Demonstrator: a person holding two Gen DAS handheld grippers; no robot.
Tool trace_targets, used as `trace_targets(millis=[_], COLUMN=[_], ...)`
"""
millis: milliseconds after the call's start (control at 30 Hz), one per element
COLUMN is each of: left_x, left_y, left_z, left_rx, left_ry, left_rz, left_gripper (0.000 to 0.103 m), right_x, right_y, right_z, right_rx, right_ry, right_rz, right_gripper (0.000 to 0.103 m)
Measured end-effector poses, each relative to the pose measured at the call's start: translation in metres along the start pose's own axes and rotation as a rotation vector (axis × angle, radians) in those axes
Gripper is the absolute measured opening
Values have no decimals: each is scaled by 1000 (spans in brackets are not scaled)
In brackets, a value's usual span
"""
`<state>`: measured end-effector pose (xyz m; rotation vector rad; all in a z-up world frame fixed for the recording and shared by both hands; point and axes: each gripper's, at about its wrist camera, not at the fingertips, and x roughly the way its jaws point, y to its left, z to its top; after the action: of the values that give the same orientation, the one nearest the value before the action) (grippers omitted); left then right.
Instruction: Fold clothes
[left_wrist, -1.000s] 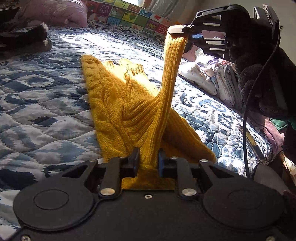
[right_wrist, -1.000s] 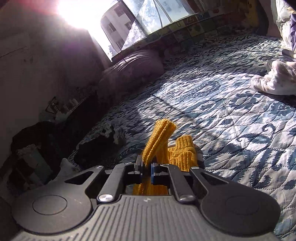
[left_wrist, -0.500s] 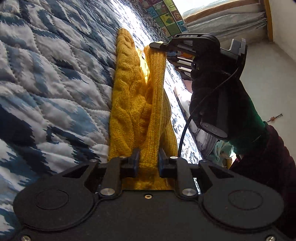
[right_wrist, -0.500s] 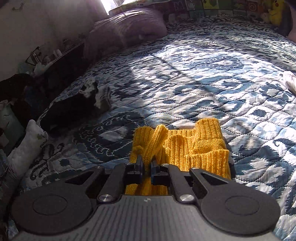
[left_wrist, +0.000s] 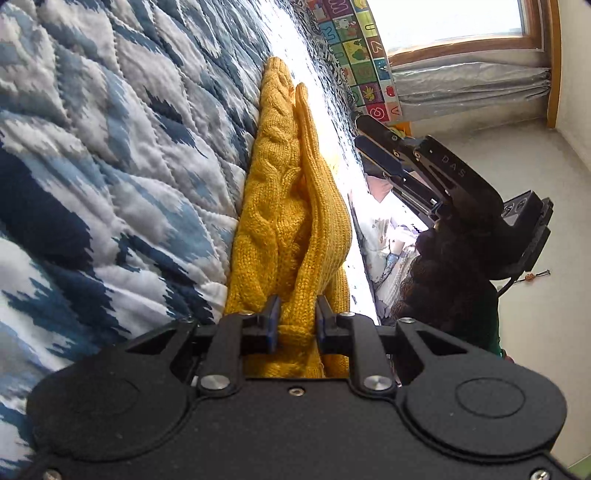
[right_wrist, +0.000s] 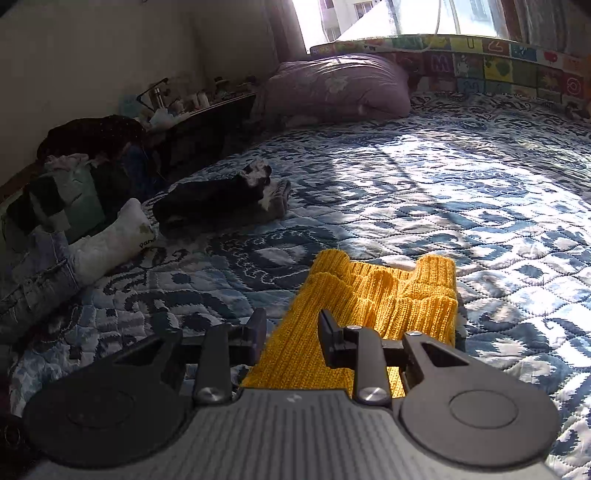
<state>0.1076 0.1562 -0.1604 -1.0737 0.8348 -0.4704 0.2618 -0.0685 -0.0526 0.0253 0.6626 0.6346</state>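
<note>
- Yellow knit sweater (left_wrist: 291, 221) lies on the bed's blue-white quilt (left_wrist: 92, 166), folded lengthwise into a narrow strip w/ cable-knit body underneath and a ribbed layer laid on top.
- Left gripper (left_wrist: 295, 325): fingers pinched tight on a ribbed bunch of the sweater at its near end; fabric fills the gap between the blue pads.
- Left wrist view is rolled sideways, so quilt fills the left, window (left_wrist: 461, 22) and wall the right.
- Right gripper (right_wrist: 291, 334): fingers spread apart, nothing clamped. A ribbed yellow strip runs through the gap between them, lying flat on the quilt; can't tell if either pad touches it.
- In left view the right gripper (left_wrist: 380, 147) hangs just off the sweater's far edge, fingers clear of the fabric, held by a hand in a dark glove (left_wrist: 450, 273).
- Right view: sweater's far end shows two ribbed cuffs side by side, flat on the quilt (right_wrist: 480, 184), partly sunlit.
- Elsewhere on bed: dark garment w/ pale patches (right_wrist: 221, 195) well apart from the sweater, purple pillow (right_wrist: 336, 88) by the alphabet-print bumper (right_wrist: 498, 62).
- Bed's left edge: pile of clothes incl. jeans (right_wrist: 37, 284) and a white item (right_wrist: 114, 236).
- Pale folded clothes (left_wrist: 388, 251) beyond the sweater in left view.
</note>
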Motion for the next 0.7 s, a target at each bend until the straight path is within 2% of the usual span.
trace_targets(millis=[100, 233, 300, 433, 500, 567, 633, 700], left_x=[-3, -6, -3, -7, 5, 9, 13, 17], left_y=[5, 3, 2, -4, -19, -32, -38, -41], left_z=[-2, -4, -2, -3, 1, -6, -10, -13], left_rx=[-38, -26, -16, 35, 140, 250, 308, 347], left_ry=[-6, 1, 7, 8, 2, -1, -2, -1], left_rz=[-3, 8, 0, 17, 68, 106, 117, 127], left_gripper=[18, 19, 19, 20, 21, 27, 40, 41], right_x=[-9, 8, 26, 21, 15, 19, 29, 43], right_y=[29, 45, 50, 49, 45, 42, 38, 36], right_z=[-23, -40, -50, -46, -38, -29, -23, -21], right_rx=[-203, -276, -322, -250, -203, -188, -170, -187], right_ry=[34, 92, 161, 124, 84, 68, 78, 106], right_rz=[-17, -16, -62, -56, -87, -156, -182, -199], right_gripper=[30, 28, 28, 28, 27, 35, 39, 31])
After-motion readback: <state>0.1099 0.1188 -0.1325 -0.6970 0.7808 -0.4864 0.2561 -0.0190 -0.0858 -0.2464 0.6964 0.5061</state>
